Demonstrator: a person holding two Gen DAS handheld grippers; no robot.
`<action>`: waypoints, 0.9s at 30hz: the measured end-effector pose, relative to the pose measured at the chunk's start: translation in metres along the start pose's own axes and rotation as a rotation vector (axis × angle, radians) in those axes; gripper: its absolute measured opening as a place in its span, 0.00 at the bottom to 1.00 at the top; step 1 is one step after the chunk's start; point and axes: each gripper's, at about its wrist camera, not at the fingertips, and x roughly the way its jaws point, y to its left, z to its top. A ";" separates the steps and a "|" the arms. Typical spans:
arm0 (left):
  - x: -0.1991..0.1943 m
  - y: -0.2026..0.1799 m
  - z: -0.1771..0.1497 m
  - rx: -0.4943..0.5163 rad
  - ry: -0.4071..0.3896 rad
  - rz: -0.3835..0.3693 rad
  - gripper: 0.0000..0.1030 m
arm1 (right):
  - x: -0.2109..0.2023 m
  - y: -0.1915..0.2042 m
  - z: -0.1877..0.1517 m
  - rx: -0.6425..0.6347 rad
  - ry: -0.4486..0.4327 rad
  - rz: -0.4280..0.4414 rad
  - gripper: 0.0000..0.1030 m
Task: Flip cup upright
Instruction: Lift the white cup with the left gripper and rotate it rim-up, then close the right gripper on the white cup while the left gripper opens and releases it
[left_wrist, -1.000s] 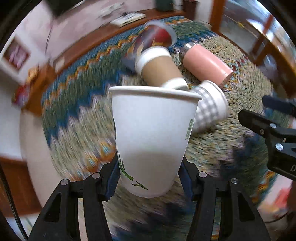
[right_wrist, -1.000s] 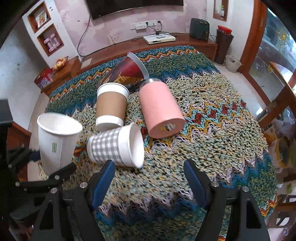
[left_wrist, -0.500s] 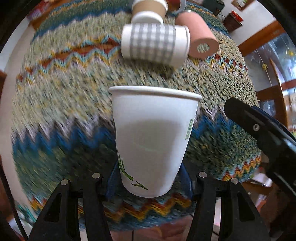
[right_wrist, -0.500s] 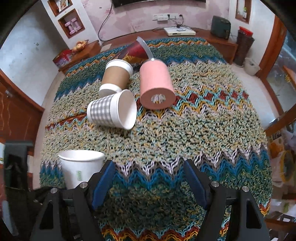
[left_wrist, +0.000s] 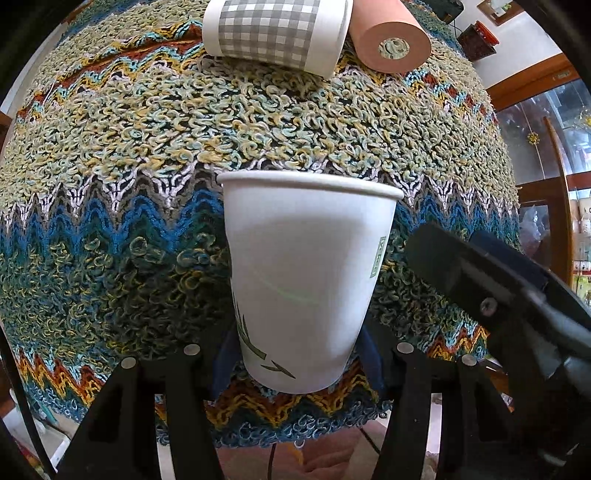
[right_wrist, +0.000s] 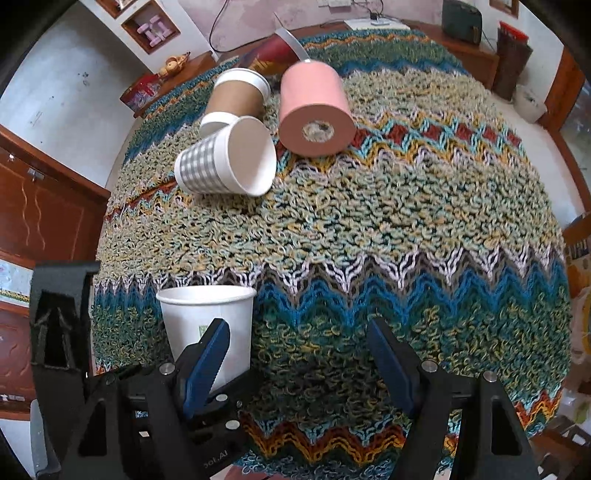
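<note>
My left gripper (left_wrist: 295, 354) is shut on a white paper cup (left_wrist: 306, 273) with a green leaf print, held upright with its mouth up, near the front edge of the knitted table cover (left_wrist: 147, 147). The cup also shows in the right wrist view (right_wrist: 208, 325), low over the cover; whether its base touches is hidden. My right gripper (right_wrist: 299, 354) is open and empty, just right of that cup. A grey checked cup (right_wrist: 221, 162) lies on its side further back, mouth toward me.
A pink cylinder (right_wrist: 314, 110) lies on its side beside the checked cup. A brown cup with white lid (right_wrist: 234, 98) and a dark red cup (right_wrist: 273, 51) lie behind them. The table's front edge (left_wrist: 295, 432) is just under the held cup.
My left gripper has carried the white cup from beside the pile down and toward the front edge of the table, keeping it upright. My right gripper stayed open.
</note>
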 end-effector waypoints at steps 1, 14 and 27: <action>0.002 -0.004 0.001 0.000 0.001 0.004 0.59 | 0.001 0.000 -0.001 0.000 0.004 0.002 0.75; 0.006 -0.013 -0.005 -0.008 0.001 -0.030 0.70 | 0.007 -0.001 -0.001 0.003 0.012 0.042 0.75; -0.028 0.001 -0.018 -0.018 -0.069 -0.035 0.80 | 0.016 0.010 0.007 -0.002 0.033 0.123 0.75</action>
